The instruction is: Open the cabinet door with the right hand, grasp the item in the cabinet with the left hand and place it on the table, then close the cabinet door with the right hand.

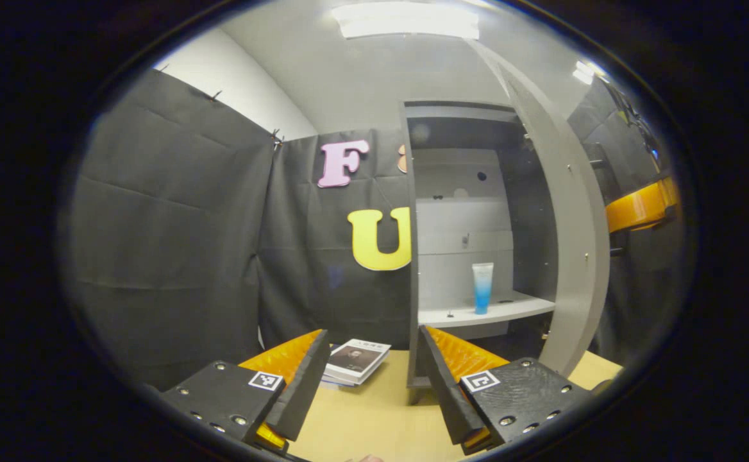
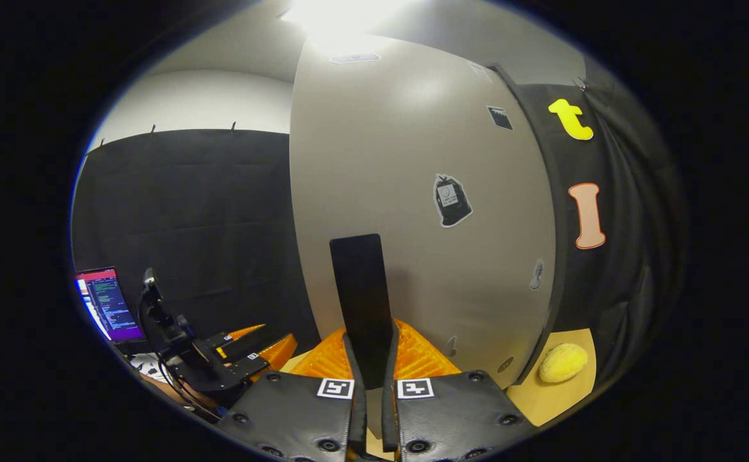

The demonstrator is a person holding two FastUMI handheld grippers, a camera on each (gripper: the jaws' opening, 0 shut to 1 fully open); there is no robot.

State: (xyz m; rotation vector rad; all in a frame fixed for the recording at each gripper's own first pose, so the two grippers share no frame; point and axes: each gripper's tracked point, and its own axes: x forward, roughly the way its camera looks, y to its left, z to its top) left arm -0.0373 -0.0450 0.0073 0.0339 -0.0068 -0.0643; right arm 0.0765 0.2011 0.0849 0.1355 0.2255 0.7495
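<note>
Door: the cabinet door (image 1: 573, 244) is swung wide open, so the opening part looks done to me.

Right hand-held gripper (image 2: 374, 359): its fingers are pinched together on the dark handle (image 2: 361, 295) that sticks up from the door's face, nothing else in them. In the left gripper view you can spot it past the door's edge on the right.

Left hand-held gripper (image 1: 371, 372): fingers spread wide, carrying nothing, low over the counter (image 1: 374, 417) and pointed at the cabinet opening.

Item: a tube (image 1: 482, 287), clear on top and blue toward the bottom, stands upright on the cabinet shelf (image 1: 487, 312) near its front edge, well ahead of the left one.

Step in hand, my guess: reaching in with the left to grab the tube.

How I'd do it: go in straight through the gap between the cabinet's left side panel and the open door, come level with the tube's middle, keep the fingers wide until they sit on both sides, then close gently since it looks squishy and easy to tip.

Watch out: keep the right one holding that door steady so it doesn't swing into the reaching arm.

Other stuff: a stack of books (image 1: 355, 362) on the counter just left of the cabinet, and a yellow lumpy thing (image 2: 562, 362) on the counter past the door.
</note>
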